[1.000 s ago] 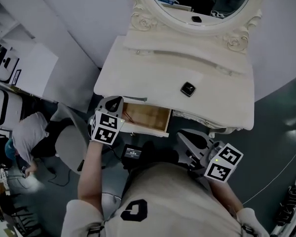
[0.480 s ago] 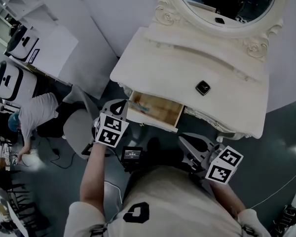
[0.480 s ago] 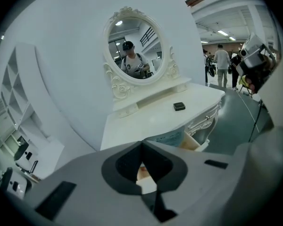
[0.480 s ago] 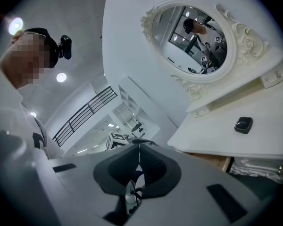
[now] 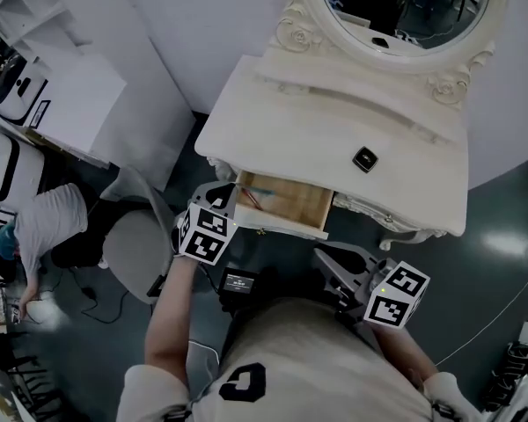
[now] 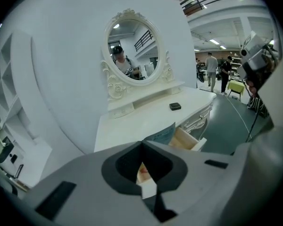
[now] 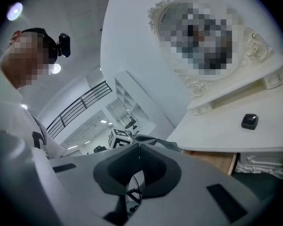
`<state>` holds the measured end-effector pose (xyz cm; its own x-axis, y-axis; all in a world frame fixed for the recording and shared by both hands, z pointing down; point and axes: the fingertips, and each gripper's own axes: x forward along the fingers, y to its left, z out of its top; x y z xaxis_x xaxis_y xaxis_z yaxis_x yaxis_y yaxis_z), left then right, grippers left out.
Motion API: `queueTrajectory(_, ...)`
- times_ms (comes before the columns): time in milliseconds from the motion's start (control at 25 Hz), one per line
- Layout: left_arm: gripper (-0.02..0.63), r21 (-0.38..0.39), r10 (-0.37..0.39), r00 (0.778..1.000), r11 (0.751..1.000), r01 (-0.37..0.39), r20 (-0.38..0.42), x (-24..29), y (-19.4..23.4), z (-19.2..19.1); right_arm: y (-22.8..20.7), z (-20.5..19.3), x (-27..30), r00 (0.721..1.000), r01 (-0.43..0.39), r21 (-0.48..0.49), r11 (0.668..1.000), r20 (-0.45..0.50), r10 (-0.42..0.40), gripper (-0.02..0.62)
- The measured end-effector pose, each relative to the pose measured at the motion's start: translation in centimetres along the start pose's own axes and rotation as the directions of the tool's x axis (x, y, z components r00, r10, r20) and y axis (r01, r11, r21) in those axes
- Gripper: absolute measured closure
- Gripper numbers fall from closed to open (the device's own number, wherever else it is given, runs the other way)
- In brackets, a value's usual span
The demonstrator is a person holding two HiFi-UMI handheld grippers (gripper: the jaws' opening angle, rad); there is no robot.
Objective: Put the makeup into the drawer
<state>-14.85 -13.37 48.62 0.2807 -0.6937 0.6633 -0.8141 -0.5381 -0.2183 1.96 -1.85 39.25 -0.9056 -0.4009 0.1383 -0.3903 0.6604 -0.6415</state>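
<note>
A white vanity table [image 5: 273, 134] has its wooden drawer [image 5: 286, 202] pulled open, with a thin red item lying inside. The makeup, a small black compact [image 5: 364, 159], rests on the tabletop to the right of the drawer. It also shows in the left gripper view as the compact [image 6: 175, 106] and in the right gripper view as the compact [image 7: 249, 121]. My left gripper [image 5: 222, 199] is shut and empty, hanging by the drawer's front left corner. My right gripper [image 5: 333, 266] is shut and empty, low in front of the table, short of the drawer [image 7: 217, 160].
An oval mirror [image 5: 396, 3] in an ornate frame stands at the table's back. A grey chair [image 5: 134, 251] sits left of the table, and a person [image 5: 35, 231] crouches on the floor beyond it. White shelving [image 5: 53, 104] fills the upper left.
The head view has swung, so the table sits further right in it. Both grippers drifted a little with it and stayed shut. The left one keeps by the drawer's left front corner.
</note>
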Motion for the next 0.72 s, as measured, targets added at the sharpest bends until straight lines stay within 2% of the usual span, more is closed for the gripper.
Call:
queueTrajectory(200,0.554,0.035,-0.088,0.996,0.996,0.088,-0.006,1.9,0.4,-1.7,1.1,-1.3,2.0,0.994,0.104,-0.018,0.994,0.013,-0.104,0.569)
queueTrajectory(400,0.554,0.076,-0.147,0.989,0.986,0.148,-0.026,3.8,0.1,-2.1,1.2,-1.3,1.9,0.976,0.209,-0.001,0.978,0.064,-0.208,0.569)
queueTrajectory(480,0.554,0.080,-0.148,0.988,0.985,0.150,-0.036,4.7,0.5,-1.9,1.3,-1.1,2.3,0.974,0.219,-0.001,0.976,0.066,-0.219,0.569)
queueTrajectory(720,0.554,0.107,-0.081,0.994,0.990,0.088,-0.068,7.3,2.0,-1.4,-0.2,-0.1,3.8,0.976,0.213,-0.003,0.977,0.042,-0.213,0.569)
